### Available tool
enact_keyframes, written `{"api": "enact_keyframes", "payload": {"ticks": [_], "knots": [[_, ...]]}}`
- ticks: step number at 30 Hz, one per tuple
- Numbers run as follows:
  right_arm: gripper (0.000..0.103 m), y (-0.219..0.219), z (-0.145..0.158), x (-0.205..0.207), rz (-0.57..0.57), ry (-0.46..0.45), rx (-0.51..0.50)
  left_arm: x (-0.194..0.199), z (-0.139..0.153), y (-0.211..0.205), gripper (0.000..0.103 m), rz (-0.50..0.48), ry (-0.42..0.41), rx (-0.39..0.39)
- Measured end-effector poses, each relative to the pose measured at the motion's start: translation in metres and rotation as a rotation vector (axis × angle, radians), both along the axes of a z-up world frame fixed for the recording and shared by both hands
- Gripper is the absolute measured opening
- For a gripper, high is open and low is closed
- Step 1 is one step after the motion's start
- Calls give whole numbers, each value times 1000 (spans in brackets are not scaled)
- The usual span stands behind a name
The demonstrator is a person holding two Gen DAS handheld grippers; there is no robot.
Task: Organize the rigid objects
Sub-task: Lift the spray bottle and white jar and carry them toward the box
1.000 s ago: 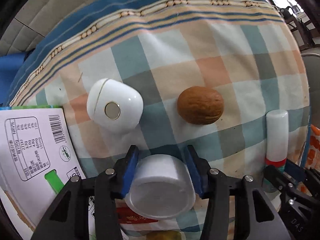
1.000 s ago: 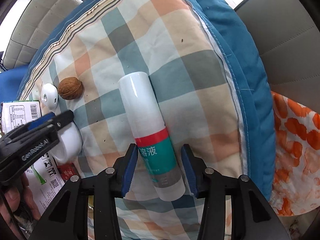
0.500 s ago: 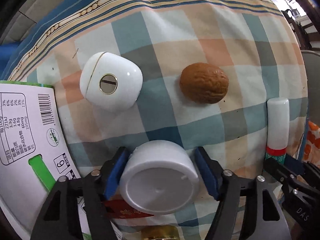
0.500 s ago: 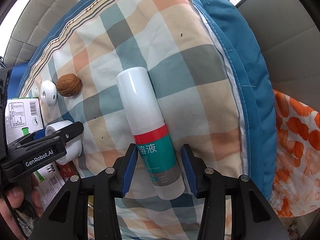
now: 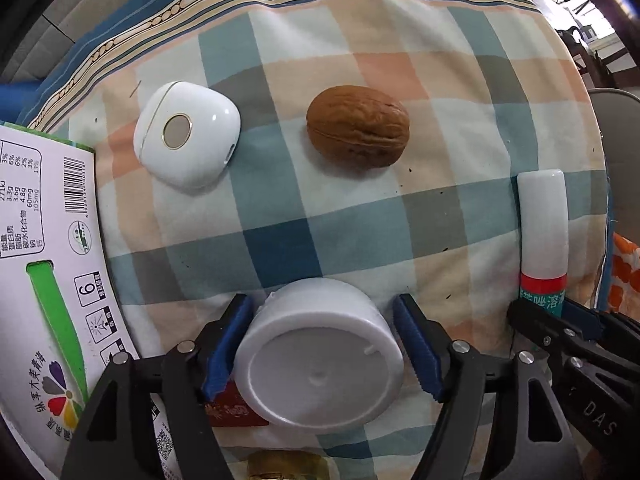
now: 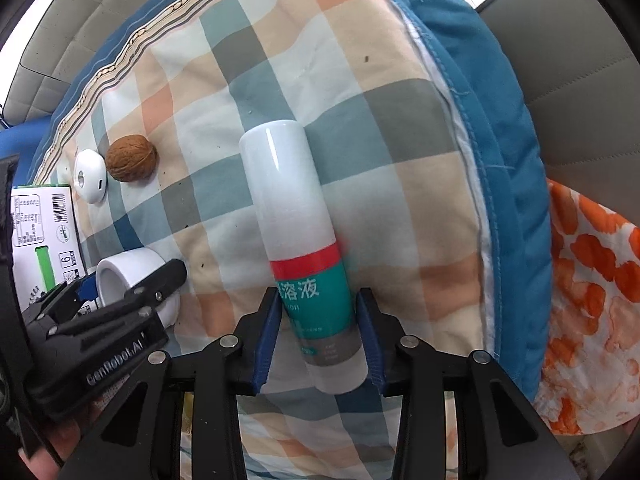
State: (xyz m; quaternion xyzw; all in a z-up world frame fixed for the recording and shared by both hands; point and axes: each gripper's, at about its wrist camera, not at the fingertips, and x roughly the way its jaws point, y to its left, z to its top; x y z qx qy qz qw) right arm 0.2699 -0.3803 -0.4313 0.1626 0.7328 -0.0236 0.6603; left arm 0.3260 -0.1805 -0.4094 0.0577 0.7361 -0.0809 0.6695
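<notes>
Checked quilt (image 5: 280, 220): 1 walnut (image 5: 358, 126); 1 white earbud case (image 5: 186, 134); 1 white jar (image 5: 320, 364); 1 white solution bottle (image 6: 298, 240); 1 printed carton (image 5: 44, 248); 1 red packet (image 5: 232, 414); possibly 1 gold lid (image 5: 286, 466), mostly hidden.

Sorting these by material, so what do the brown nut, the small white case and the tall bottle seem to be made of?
Walnut: natural woody shell, matte, wrinkled with a seam. White case: likely glossy hard plastic, smooth with highlights and a gold-rimmed disc. Bottle: probably plastic, shiny white cap, printed red-and-teal label.
</notes>
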Motion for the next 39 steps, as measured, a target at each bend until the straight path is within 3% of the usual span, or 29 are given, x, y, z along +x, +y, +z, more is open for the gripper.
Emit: {"api": "enact_keyframes", "payload": {"ticks": [10, 12, 19, 28, 39], "knots": [[42, -3, -12, 18, -61, 0, -3, -14, 2, -9, 72, 3, 5, -6], [41, -1, -11, 22, -52, 1, -20, -20, 4, -6, 66, -6, -8, 0], [35, 6, -1, 16, -27, -21, -30, -33, 23, 3, 66, -11, -29, -26], [34, -8, 29, -17, -34, -50, 20, -39, 47, 9, 66, -21, -58, -49], [34, -21, 85, -34, -18, -118, 79, -38, 112, 9, 66, -35, -137, -115]]}}
